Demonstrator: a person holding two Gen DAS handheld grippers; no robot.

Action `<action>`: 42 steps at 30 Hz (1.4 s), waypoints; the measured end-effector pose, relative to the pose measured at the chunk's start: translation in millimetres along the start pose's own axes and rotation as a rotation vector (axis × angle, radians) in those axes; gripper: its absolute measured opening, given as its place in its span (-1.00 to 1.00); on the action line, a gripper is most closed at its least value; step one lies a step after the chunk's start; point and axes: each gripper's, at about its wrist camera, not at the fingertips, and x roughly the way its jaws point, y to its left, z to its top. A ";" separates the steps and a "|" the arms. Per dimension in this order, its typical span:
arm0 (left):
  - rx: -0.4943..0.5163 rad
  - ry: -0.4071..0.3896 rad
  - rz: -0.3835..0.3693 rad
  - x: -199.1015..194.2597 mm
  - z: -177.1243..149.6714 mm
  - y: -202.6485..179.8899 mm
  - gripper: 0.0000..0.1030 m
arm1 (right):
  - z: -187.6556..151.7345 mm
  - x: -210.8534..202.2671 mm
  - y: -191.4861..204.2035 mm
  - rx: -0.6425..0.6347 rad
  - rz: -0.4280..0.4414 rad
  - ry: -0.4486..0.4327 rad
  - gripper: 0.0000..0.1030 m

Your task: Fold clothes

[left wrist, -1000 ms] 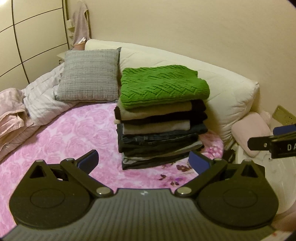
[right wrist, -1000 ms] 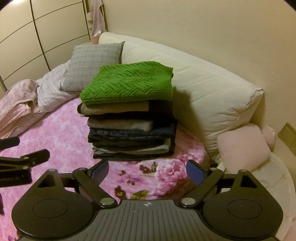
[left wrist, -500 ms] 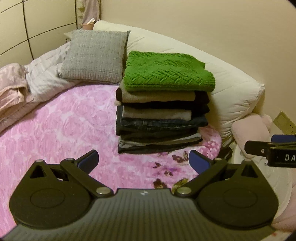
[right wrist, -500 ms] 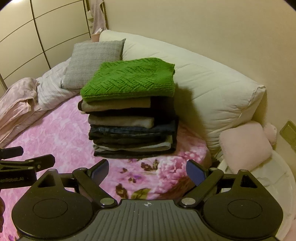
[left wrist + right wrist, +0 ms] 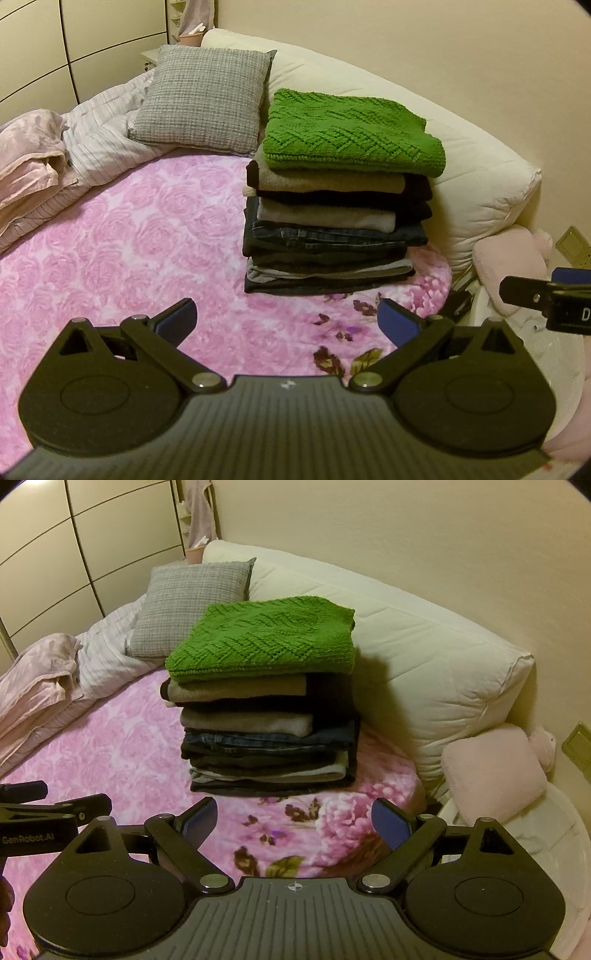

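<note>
Right wrist view is showing the bed [image 5: 110, 753] carrying a tall stack of folded clothes [image 5: 266, 738], green sweater [image 5: 266, 642] topmost. Both tongs are gaping wide and empty — right gripper [image 5: 293, 821], left gripper [image 5: 286, 319] — so I judge the next garment should be pinched at its corners.

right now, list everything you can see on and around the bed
green knit sweater: one, green, folded, top of the stack
stack of folded clothes: one pile, dark, tan and denim layers, on the blanket beside the long pillow
blanket: one, pink floral, covers the bed
grey cushion: one, grey weave, behind the stack
long pillow: one, cream, along the wall
striped duvet: one, pale, bunched at left
pink bedding: one, pink, far left
pink plush pillow: one, pink, right of the bed
left gripper: one, black, blue pads, open
right gripper: one, black, blue pads, open
</note>
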 end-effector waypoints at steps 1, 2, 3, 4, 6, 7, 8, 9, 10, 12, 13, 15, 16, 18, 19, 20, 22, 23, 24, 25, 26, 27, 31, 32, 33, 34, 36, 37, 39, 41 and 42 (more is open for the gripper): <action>0.001 -0.001 0.004 0.4 0.0 -1.0 0.98 | -0.2 -0.1 0.1 0.001 0.001 0.000 0.70; -0.002 -0.002 0.008 0.6 0.0 -1.7 0.98 | -0.8 0.1 0.0 0.002 0.001 0.001 0.70; -0.008 -0.003 0.007 0.3 -0.2 -1.6 0.98 | -1.0 0.4 0.3 0.002 0.000 0.002 0.70; -0.014 -0.001 0.006 0.4 -0.2 -1.5 0.98 | -1.1 0.5 0.4 0.001 0.000 0.002 0.70; -0.021 0.003 0.007 0.9 -0.1 -1.2 0.98 | -1.2 0.6 0.5 0.001 0.000 0.002 0.70; -0.020 0.005 0.008 1.2 -0.2 -1.2 0.98 | -1.4 0.6 0.8 0.002 0.000 0.002 0.70; -0.019 0.005 0.010 1.5 -0.3 -1.4 0.98 | -1.5 0.6 0.9 0.001 0.000 0.002 0.70; -0.018 0.006 0.012 1.8 -0.5 -1.5 0.98 | -1.6 0.8 1.2 0.000 -0.001 0.002 0.70; -0.019 0.008 0.014 2.1 -0.5 -1.1 0.98 | -1.7 1.1 1.4 0.000 -0.002 0.003 0.70; -0.020 0.010 0.012 2.5 -0.6 -0.8 0.98 | -1.8 1.1 1.4 -0.001 -0.001 0.002 0.70; -0.017 0.011 0.013 2.5 -0.4 -1.2 0.98 | -1.8 1.5 1.3 -0.001 -0.001 0.002 0.70; -0.010 0.009 0.013 2.8 0.0 -2.2 0.98 | -1.8 1.1 1.4 0.001 0.000 0.003 0.70; -0.008 0.008 0.013 3.0 0.4 -2.5 0.98 | -1.9 1.5 1.6 0.000 0.000 0.003 0.70; -0.005 0.007 0.014 3.3 0.9 -3.2 0.98 | -1.9 1.8 2.4 0.000 0.000 0.002 0.70; -0.003 0.007 0.014 3.5 0.9 -3.3 0.98 | -1.9 2.3 2.3 -0.001 0.000 0.002 0.70; -0.002 0.007 0.015 3.8 1.3 -3.8 0.98 | -2.0 1.8 2.4 0.000 0.000 0.002 0.70; 0.001 0.006 0.018 4.4 2.1 -3.9 0.98 | -1.4 2.5 3.0 0.000 0.000 0.003 0.70; 0.002 0.005 0.018 4.6 2.0 -4.1 0.98 | -1.2 2.6 2.9 0.000 0.001 0.003 0.70; 0.003 0.005 0.018 4.9 2.3 -4.2 0.98 | -1.1 2.7 2.9 -0.001 0.001 0.003 0.70; 0.004 0.006 0.019 5.4 2.8 -4.5 0.98 | -0.7 3.2 3.5 -0.001 0.001 0.004 0.70; 0.006 0.005 0.020 5.6 3.2 -4.6 0.98 | -0.7 3.2 3.6 -0.002 0.001 0.003 0.70; 0.007 0.004 0.020 5.8 3.4 -4.9 0.98 | -0.9 3.1 3.6 -0.001 0.001 0.003 0.70; 0.011 0.004 0.021 6.5 4.5 -4.9 0.98 | -1.2 2.9 3.8 -0.001 0.000 0.002 0.70; 0.013 0.005 0.022 7.0 4.8 -5.2 0.98 | -1.2 3.0 3.9 -0.001 0.000 0.002 0.70; 0.015 0.005 0.023 7.3 4.8 -5.5 0.98 | -0.6 3.6 4.5 -0.001 0.001 0.003 0.70; 0.016 0.005 0.023 7.2 4.8 -5.5 0.98 | -0.7 3.6 4.5 -0.001 0.001 0.003 0.70; 0.017 0.005 0.023 7.6 5.4 -6.0 0.98 | 0.0 4.1 4.8 -0.002 0.001 0.004 0.70; 0.019 0.005 0.024 7.7 5.5 -6.3 0.98 | -0.1 4.0 4.8 -0.001 0.001 0.004 0.70; 0.024 0.000 0.026 7.7 5.8 -7.4 0.98 | -0.2 4.2 4.9 -0.001 0.000 0.003 0.70; 0.029 -0.003 0.026 7.0 6.0 -8.6 0.98 | -0.5 3.9 4.3 -0.001 0.001 0.003 0.70; 0.030 -0.005 0.025 7.0 6.3 -9.3 0.99 | -0.5 3.9 4.3 -0.001 0.001 0.004 0.70</action>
